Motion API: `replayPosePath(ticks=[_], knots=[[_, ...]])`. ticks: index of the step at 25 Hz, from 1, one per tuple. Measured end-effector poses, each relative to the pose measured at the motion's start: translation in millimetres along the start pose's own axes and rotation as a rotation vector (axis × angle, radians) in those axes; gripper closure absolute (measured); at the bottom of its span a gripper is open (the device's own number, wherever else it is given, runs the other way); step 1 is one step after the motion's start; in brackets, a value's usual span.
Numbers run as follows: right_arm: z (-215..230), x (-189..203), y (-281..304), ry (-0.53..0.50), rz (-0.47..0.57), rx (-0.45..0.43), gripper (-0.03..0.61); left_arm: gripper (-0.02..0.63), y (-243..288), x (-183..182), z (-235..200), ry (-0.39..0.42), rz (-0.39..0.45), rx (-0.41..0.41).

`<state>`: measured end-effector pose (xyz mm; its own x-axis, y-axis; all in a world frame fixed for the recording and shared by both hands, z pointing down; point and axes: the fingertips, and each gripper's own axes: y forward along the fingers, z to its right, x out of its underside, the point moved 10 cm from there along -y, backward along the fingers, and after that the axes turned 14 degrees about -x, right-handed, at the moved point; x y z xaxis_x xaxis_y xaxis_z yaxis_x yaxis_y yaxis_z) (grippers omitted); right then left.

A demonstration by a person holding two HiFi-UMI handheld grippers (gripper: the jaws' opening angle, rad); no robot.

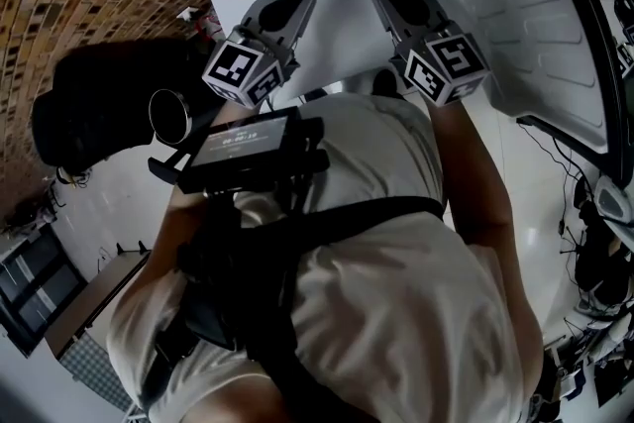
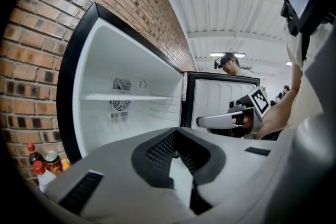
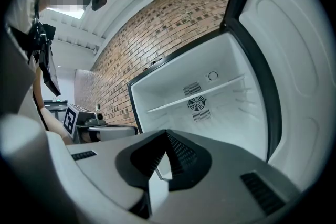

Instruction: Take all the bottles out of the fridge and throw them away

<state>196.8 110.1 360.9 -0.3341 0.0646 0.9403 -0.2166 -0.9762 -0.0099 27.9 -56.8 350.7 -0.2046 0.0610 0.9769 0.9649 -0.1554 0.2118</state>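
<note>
You're aiming left claw (image 2: 181, 159) and right claw (image 3: 157, 171), pressed together, at the fridge (image 2: 131, 113).
Bottles (image 2: 51, 162) lower-left: likely light, slick; pinch mid-body.

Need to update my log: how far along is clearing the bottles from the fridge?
Done, apparently: the open fridge shows a bare shelf and no bottles in either gripper view. In hand: nothing; the left gripper and right gripper are both shut and empty in front of it. Left: several bottles stand beside the fridge by the brick wall, and no bin shows, so throwing away looks unfinished.
</note>
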Motion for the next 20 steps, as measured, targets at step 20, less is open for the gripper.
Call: replayPosePath(ticks=[20], knots=[[15, 11, -16, 0.05, 0.032, 0.034, 0.572, 0.611, 48, 5, 5, 0.167, -0.129, -0.055]])
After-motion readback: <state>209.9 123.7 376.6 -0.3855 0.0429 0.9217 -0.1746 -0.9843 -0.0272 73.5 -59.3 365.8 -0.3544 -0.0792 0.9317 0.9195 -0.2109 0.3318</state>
